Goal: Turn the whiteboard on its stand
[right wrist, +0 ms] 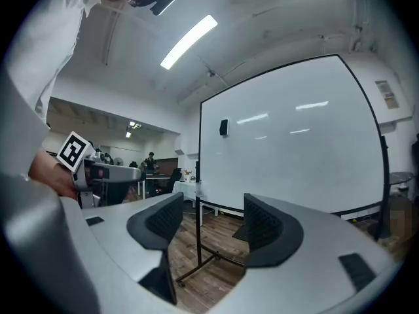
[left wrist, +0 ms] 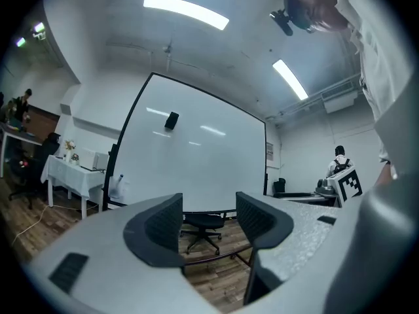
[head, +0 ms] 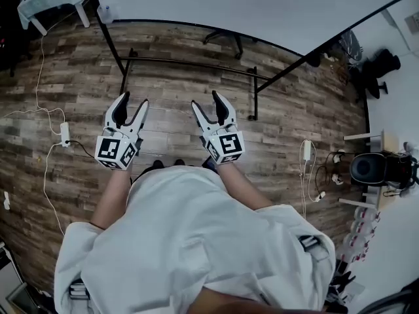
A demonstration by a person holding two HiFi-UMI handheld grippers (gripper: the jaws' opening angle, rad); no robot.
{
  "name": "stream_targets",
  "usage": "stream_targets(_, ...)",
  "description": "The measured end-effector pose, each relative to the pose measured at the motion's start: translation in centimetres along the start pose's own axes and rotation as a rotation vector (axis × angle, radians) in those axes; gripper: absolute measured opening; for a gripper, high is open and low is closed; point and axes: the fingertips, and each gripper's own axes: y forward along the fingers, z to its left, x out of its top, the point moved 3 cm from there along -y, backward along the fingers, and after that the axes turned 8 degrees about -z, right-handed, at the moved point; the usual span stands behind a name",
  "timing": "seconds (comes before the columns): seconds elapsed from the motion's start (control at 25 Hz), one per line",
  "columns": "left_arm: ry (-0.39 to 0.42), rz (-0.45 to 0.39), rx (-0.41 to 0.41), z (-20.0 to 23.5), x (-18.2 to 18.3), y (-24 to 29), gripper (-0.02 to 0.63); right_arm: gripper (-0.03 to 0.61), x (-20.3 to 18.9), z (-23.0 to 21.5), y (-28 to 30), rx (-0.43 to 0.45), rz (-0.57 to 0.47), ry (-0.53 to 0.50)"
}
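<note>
Head view looks down on the person's white sleeves, with both tools held out side by side just ahead of the body, near the middle of the frame. The left hand-held gripper (head: pixel 134 103) and the right hand-held gripper (head: pixel 207 102) point level at the board, each with its jaws apart and nothing between them. This looks like a ready stance. Neither tool touches anything, and bare wooden floor (head: pixel 170 129) lies between them and the stand (head: pixel 196 64), so I judge that the turn has not begun.

Beyond them, the whiteboard (head: pixel 249 5) fills the upper part of the frame and rests on its black frame. Its low cross bar and foot are seen plainly from above. That footing matters, since the frame would need a hold on an edge or upright to swing round.

Only the head view shows the cables trailing over the floor at the left and right. The left gripper view shows the board's upright face, a small black item (left wrist: pixel 171 120) stuck high on it, an office chair (left wrist: pixel 203 224) beneath its lower edge, and a cloth-covered worktop (left wrist: pixel 69 169) at the left. The right gripper view shows the board's near upright post (right wrist: pixel 199 241) running down to its foot.
</note>
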Motion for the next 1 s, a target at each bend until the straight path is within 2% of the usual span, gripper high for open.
stream_targets(0.04,0.0,0.002,0.0,0.0,-0.1,0.0,0.24,0.274,0.0,-0.1,0.1,0.001,-0.003,0.007)
stream_targets(0.24,-0.025,0.021,-0.007,0.0,-0.8,0.1,0.277,0.305,-0.2,-0.1,0.6,0.01,-0.014,0.026)
stream_targets(0.48,-0.023,0.021,0.011,0.6,-0.7,0.0,0.283,0.317,-0.1,-0.2,1.6,0.029,-0.022,0.043)
stream_targets(0.68,-0.033,0.053,0.035,1.0,-1.6,-0.6,0.282,0.327,-0.9,-0.3,1.8,0.028,-0.018,0.053)
stream_targets(0.8,-0.012,0.065,0.032,0.7,-1.9,-0.7,0.282,0.327,-1.3,-0.4,1.6,0.03,-0.008,0.06)
stream_targets(1.0,-0.026,0.078,0.026,0.4,-2.5,-0.3,0.282,0.325,-1.6,-0.3,1.3,0.043,-0.001,0.071)
